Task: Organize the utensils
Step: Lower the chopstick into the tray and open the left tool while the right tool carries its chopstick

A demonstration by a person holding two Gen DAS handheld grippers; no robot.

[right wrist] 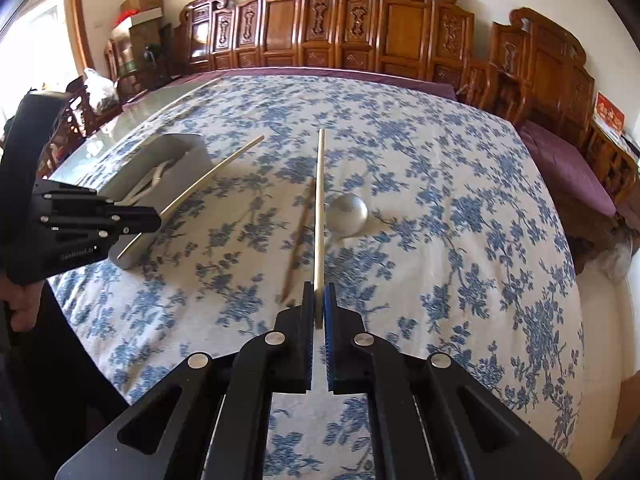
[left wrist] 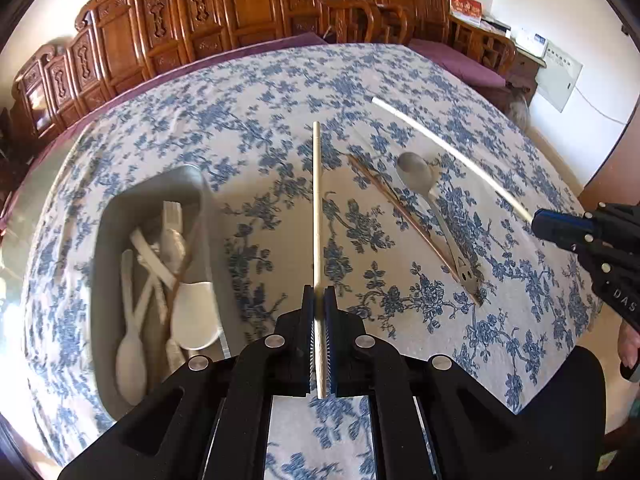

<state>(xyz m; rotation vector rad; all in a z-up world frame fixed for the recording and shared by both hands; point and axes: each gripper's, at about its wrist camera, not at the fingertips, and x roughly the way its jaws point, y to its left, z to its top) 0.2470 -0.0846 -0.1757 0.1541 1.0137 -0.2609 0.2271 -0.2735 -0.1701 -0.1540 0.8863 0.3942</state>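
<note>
My left gripper [left wrist: 319, 300] is shut on a pale chopstick [left wrist: 317, 200] that points forward above the table; the same gripper [right wrist: 154, 216] and its chopstick [right wrist: 212, 178] show at the left of the right wrist view. My right gripper [right wrist: 319, 300] is shut on a second pale chopstick [right wrist: 320, 208]; it shows in the left wrist view [left wrist: 536, 222] with its chopstick [left wrist: 448, 148]. A grey bin [left wrist: 106, 240] at the left holds white plastic utensils [left wrist: 160, 264]. A metal spoon [left wrist: 424, 184] and a brown chopstick [left wrist: 404, 212] lie on the cloth.
The table has a blue floral cloth [left wrist: 260, 100]. Carved wooden chairs [left wrist: 240, 12] line the far side. The metal spoon [right wrist: 348, 214] and brown chopstick [right wrist: 300, 232] lie under my right gripper's chopstick. The bin [right wrist: 180, 160] stands left of them.
</note>
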